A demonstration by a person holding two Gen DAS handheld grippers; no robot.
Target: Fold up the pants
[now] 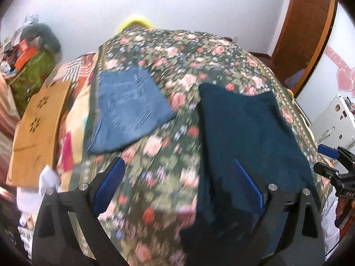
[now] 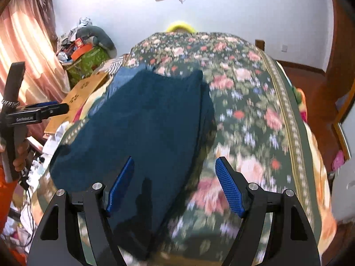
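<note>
Dark teal pants (image 1: 250, 128) lie folded into a long slab on the floral bedspread (image 1: 168, 66). My left gripper (image 1: 177, 184) hovers open over the spread, its right finger above the pants' left edge, nothing between the pads. A folded pair of blue jeans (image 1: 128, 108) lies further back to the left. In the right wrist view the teal pants (image 2: 144, 122) run away from me. My right gripper (image 2: 175, 185) hangs open above their near right edge without touching them. The left gripper (image 2: 51, 108) shows at the left edge, held by a hand (image 2: 20, 155). The right gripper (image 1: 328, 159) shows at the right edge of the left wrist view.
A flat cardboard box (image 1: 37, 130) and a cluttered green bag (image 1: 33, 73) stand left of the bed. A curtain (image 2: 26, 51) hangs beyond them. A wooden door (image 1: 304, 28) and a white appliance (image 1: 332, 119) are to the right. Something yellow (image 2: 180, 26) sits at the bed's far end.
</note>
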